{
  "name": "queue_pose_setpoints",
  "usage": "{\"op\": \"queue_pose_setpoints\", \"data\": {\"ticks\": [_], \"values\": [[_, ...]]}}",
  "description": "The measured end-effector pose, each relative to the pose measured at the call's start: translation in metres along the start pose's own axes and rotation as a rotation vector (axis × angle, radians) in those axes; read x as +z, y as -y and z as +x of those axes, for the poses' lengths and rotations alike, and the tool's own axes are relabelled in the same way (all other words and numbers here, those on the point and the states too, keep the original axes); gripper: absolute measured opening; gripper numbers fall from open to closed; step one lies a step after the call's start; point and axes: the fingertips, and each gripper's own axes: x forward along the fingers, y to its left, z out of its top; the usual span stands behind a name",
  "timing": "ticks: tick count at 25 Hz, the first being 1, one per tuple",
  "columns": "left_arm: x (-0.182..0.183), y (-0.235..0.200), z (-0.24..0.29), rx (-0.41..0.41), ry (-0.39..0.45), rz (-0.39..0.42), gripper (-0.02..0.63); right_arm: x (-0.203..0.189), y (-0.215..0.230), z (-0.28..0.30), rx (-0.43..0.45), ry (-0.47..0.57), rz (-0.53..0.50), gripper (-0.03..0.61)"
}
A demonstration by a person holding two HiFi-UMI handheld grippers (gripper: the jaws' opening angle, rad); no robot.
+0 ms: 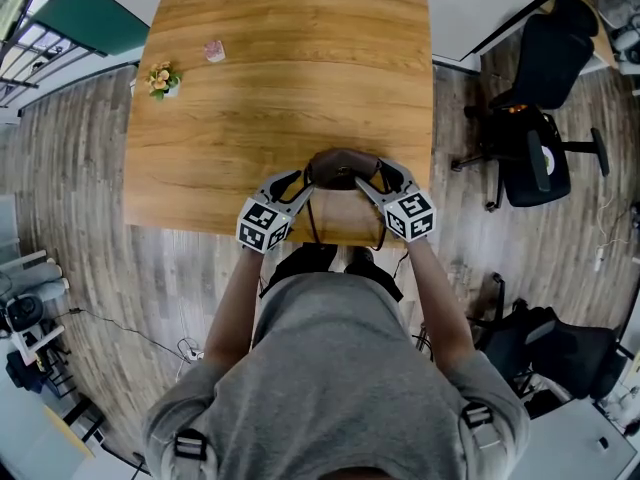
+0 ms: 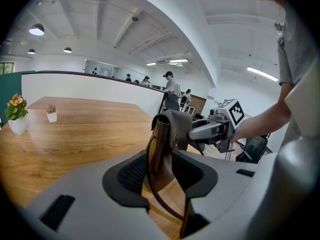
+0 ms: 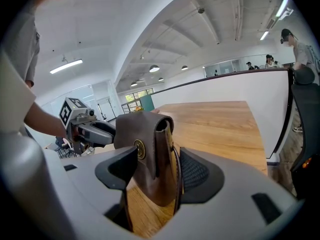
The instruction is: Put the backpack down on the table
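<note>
1. While the brown backpack (image 1: pixel 343 168) stood upright at the tabletop's (image 1: pixel 290 78) near edge, the left tongs (image 1: pixel 298 182) and right tongs (image 1: pixel 380 178) flanked it, both spread, neither pinching it.
2. The right gripper view showed the flap's brass snap (image 3: pixel 139 148) face-on.
3. The head view gave only the flap's top.

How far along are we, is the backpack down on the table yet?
Done: the brown leather backpack stands on the wooden table, near its front edge. In hand: the left hand-held gripper and right hand-held gripper flank it with jaws apart, so it looks released. Left: probably just drawing both grippers clear without tipping it.
</note>
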Motion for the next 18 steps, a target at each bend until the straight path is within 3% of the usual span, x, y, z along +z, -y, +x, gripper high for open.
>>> {"op": "queue_pose_setpoints", "data": {"ticks": [18], "values": [[-0.003, 0.032, -0.028, 0.044, 0.036, -0.031, 0.173, -0.003, -0.004, -0.040, -0.003, 0.015, -0.009, 0.287]]}}
